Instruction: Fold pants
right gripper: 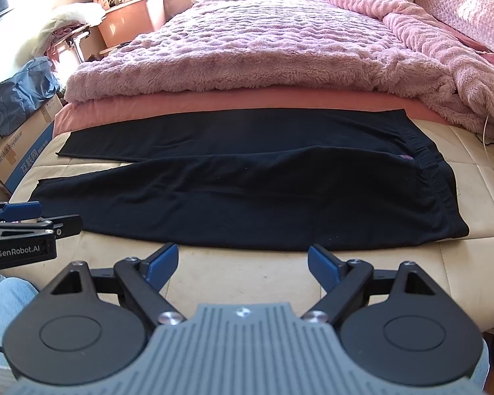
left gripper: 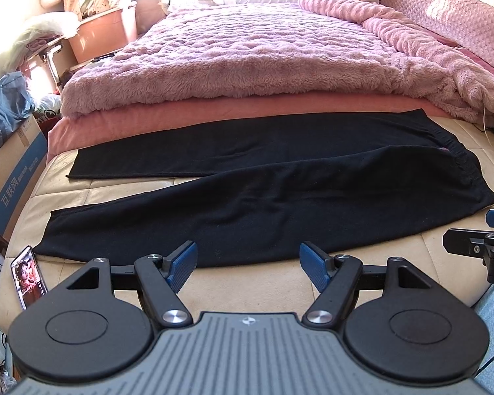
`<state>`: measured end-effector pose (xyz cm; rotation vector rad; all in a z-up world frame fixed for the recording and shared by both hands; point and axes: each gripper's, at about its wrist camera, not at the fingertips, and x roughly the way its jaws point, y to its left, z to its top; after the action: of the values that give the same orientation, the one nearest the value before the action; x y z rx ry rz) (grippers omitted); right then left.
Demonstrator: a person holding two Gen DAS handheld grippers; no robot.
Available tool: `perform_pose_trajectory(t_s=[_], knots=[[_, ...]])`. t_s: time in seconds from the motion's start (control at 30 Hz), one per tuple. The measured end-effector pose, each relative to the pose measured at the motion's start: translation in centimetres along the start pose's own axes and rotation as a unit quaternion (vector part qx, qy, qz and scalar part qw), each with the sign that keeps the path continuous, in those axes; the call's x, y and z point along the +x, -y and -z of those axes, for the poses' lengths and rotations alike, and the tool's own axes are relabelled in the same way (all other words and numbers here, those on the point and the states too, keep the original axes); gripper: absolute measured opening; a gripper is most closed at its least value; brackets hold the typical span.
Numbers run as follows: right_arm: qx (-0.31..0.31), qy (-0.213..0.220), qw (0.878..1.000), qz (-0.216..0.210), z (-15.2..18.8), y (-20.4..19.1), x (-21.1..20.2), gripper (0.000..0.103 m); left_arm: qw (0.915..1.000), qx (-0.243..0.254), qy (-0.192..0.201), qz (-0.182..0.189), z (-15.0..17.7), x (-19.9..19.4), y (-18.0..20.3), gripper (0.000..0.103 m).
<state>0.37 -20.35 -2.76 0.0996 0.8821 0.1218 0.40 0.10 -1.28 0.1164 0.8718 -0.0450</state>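
Black pants (left gripper: 263,181) lie flat across the cream mattress (left gripper: 451,256), waistband right, legs splayed left, far edge against the pink blanket (left gripper: 247,46). Left tool (left gripper: 247,265) and right tool (right gripper: 243,265) hover wide apart-jawed, empty, above bare mattress near the pants' front edge.

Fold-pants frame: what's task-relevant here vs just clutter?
Task-relevant:
- black pants, spread flat
- cream mattress beneath them
- left tool, open, empty
- right tool, open, empty

Clutter:
- phone at the mattress corner
- pink fleece blanket
- cardboard box
- blue bag
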Motion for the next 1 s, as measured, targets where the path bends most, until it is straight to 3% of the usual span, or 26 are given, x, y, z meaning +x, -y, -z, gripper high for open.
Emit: perform_pose_trajectory(t_s=[1.0], knots=[[0.0,0.0,1.0,0.001,-0.04,-0.03,-0.03,0.082,0.9998,-0.014,-0.013,-0.007,-0.22,-0.34,-0.51,0.083]])
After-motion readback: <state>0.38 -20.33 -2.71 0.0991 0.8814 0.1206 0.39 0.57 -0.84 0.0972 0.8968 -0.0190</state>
